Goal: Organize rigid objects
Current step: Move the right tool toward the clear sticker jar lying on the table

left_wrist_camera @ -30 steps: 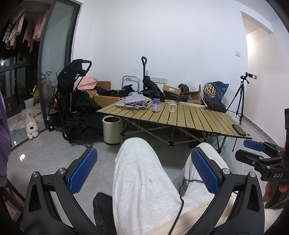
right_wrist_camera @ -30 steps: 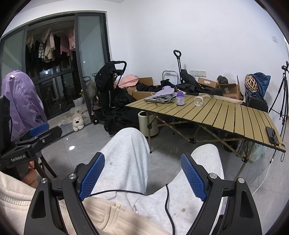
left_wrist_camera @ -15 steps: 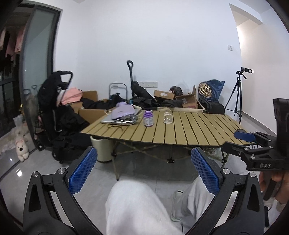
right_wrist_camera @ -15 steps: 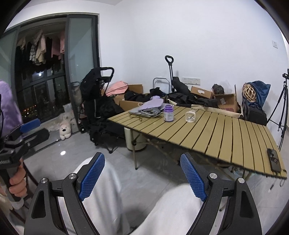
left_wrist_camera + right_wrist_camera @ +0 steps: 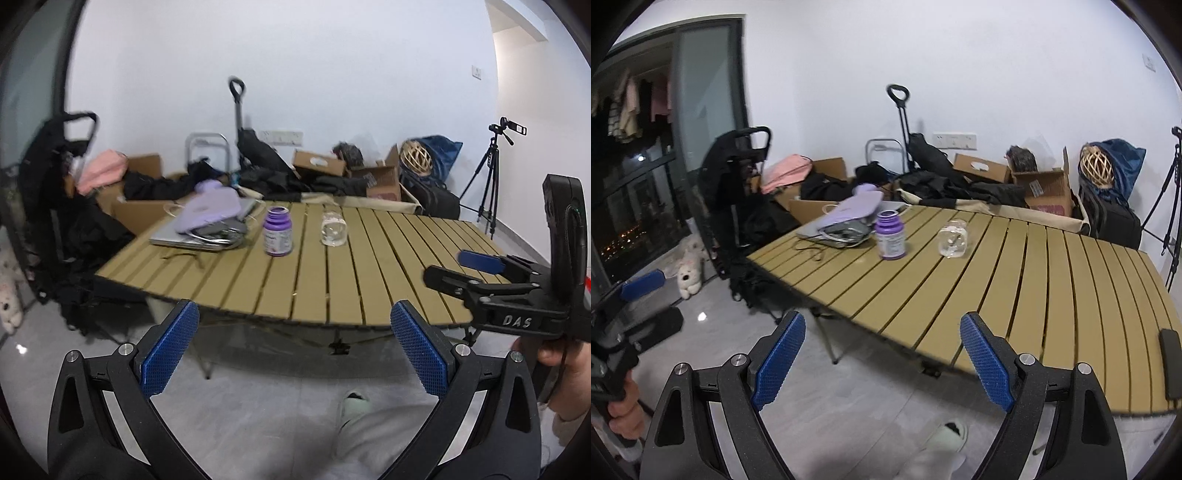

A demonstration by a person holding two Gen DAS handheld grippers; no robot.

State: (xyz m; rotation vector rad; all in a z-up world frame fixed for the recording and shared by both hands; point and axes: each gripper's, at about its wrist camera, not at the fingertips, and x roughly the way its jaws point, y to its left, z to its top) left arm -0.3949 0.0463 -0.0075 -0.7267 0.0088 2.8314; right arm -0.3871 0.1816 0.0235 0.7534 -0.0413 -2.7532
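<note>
Two grippers: both held in the air short of the table's near edge, touching nothing.
Left gripper (image 5: 295, 347): jaws spread wide, nothing between the blue pads; its own view faces the table's near edge.
Right gripper (image 5: 882, 358): jaws likewise wide apart and empty; it also shows at the right of the left view, over the table's near right part.
Table (image 5: 1034, 280): slatted, tan, the landmark for all below.
Bottle (image 5: 277, 236): purple, upright, on the table's far left part.
Jar (image 5: 333, 229): clear glass, upright, on the table just right of the bottle, apart from it.
Laptop (image 5: 177, 236): grey, flat at the table's far left corner, left of the bottle, with a lilac pouch (image 5: 212, 212) and cables lying on it.
Phone (image 5: 1171, 363): dark, flat at the table's near right edge, well apart from the bottle and jar.
Slipper (image 5: 947, 437): pale, on the floor in front of the table.
</note>
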